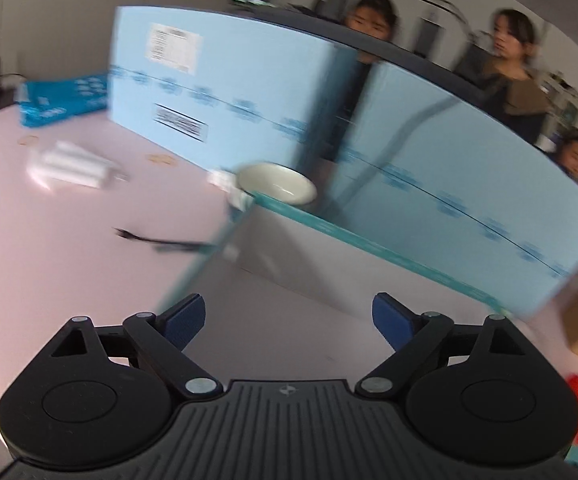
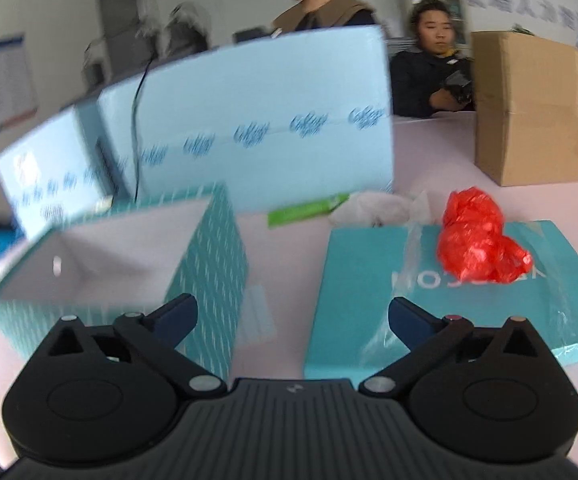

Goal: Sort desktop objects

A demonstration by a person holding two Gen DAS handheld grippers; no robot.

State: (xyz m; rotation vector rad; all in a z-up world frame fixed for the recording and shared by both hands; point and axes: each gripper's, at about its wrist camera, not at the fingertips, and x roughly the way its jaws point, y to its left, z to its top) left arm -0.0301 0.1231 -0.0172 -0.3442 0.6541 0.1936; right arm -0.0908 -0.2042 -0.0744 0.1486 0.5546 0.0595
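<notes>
My left gripper (image 1: 288,319) is open and holds nothing, hovering over the open teal box (image 1: 369,246), whose grey inside fills the view below it. Beyond the box's far corner sits a white bowl (image 1: 277,182). A black cable piece (image 1: 161,242) and white wrapped rolls (image 1: 71,166) lie on the pink table to the left. My right gripper (image 2: 292,318) is also open with nothing in it, between the same teal box (image 2: 209,272) on its left and a flat teal lid (image 2: 449,292) on its right. A crumpled red bag (image 2: 479,238) rests on that lid.
Large light-blue cartons (image 1: 225,96) (image 2: 265,128) stand behind the table. A brown cardboard box (image 2: 537,108) is at the back right, with a green packet (image 2: 309,208) and a white crumpled bag (image 2: 373,206) in front. Three people (image 2: 437,64) are beyond the cartons. A blue packet (image 1: 61,100) lies far left.
</notes>
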